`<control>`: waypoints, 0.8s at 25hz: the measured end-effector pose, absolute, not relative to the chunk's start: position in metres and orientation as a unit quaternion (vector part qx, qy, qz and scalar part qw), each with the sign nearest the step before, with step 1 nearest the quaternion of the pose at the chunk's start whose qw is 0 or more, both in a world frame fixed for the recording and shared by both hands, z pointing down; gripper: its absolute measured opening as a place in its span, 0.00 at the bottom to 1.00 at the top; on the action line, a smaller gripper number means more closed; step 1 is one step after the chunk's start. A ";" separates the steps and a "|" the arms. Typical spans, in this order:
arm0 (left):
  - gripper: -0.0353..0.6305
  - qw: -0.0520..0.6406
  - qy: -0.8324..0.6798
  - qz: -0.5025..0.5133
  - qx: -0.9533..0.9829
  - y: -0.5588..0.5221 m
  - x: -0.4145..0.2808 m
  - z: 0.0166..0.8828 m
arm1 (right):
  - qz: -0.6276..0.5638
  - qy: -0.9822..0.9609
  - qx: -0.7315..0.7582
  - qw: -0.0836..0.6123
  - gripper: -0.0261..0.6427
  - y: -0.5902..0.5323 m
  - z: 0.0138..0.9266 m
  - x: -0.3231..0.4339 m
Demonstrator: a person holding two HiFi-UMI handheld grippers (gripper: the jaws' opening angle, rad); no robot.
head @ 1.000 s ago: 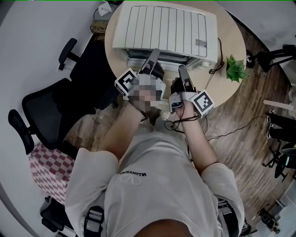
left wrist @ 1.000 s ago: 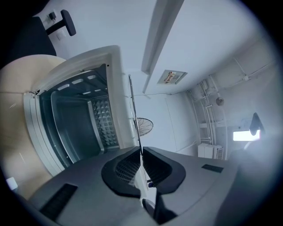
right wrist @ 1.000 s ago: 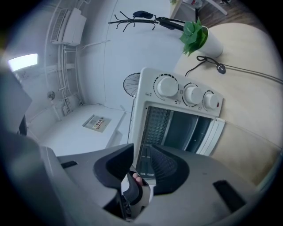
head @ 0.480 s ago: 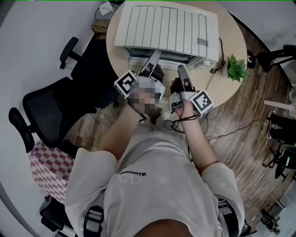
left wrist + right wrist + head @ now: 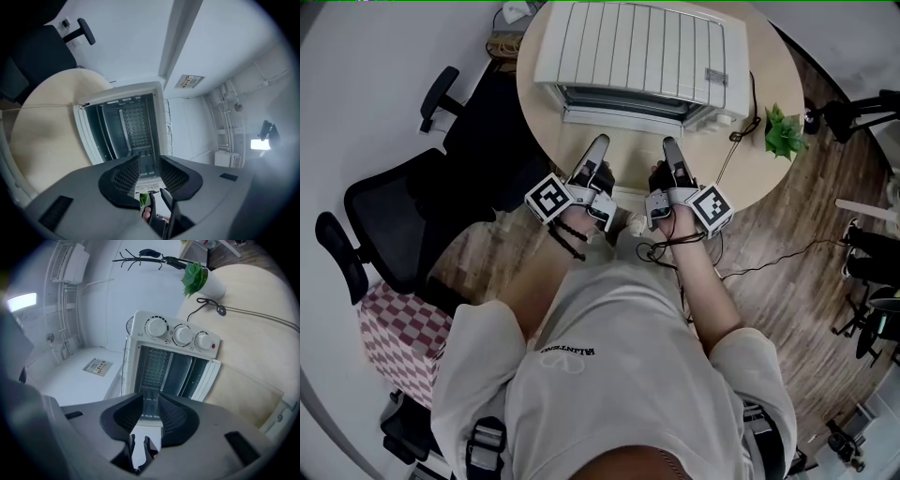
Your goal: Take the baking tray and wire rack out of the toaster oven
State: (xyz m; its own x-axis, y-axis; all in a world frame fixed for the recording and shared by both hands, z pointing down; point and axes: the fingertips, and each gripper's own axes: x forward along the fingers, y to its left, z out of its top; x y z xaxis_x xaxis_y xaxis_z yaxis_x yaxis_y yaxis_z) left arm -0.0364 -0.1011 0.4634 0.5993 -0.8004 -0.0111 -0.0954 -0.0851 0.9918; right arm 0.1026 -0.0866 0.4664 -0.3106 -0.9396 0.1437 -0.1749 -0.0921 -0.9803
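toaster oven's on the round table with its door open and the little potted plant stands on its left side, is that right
Not quite. The potted plant stands on the right side of the toaster oven, not the left, as the head view shows. The rest holds: the oven is on the round table and its door is open.

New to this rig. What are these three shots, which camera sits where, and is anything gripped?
No robot: a person holds a two-jaw gripper in each hand. The head view looks down from the person's head; the other two cameras ride on the left gripper and right gripper, looking along their jaws. On the round table stand a white toaster oven, door open, and a small potted plant. Nothing is held: the left jaws stand apart, the right jaws are closing with nothing between them.
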 end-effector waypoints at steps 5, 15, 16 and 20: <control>0.25 0.588 -0.349 -0.300 0.665 -0.098 -0.046 0.483 | -0.565 0.599 -0.473 0.313 0.19 -0.080 0.480 0.093; 0.25 0.587 -0.361 -0.329 0.645 -0.122 -0.036 0.516 | -0.575 0.602 -0.456 0.315 0.19 -0.105 0.510 0.088; 0.25 0.589 -0.363 -0.330 0.642 -0.125 -0.034 0.520 | -0.576 0.602 -0.454 0.316 0.19 -0.108 0.514 0.088; 0.25 0.590 -0.370 -0.332 0.636 -0.141 -0.030 0.539 | -0.581 0.595 -0.458 0.314 0.22 -0.122 0.532 0.086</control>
State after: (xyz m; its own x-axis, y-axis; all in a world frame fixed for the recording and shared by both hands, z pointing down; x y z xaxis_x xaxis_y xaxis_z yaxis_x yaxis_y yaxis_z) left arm -0.0303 -0.1412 0.5389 0.5058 -0.8625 0.0146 -0.0798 -0.0299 0.9964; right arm 0.0864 -0.1223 0.5318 -0.3835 -0.9098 0.1587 -0.1815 -0.0942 -0.9789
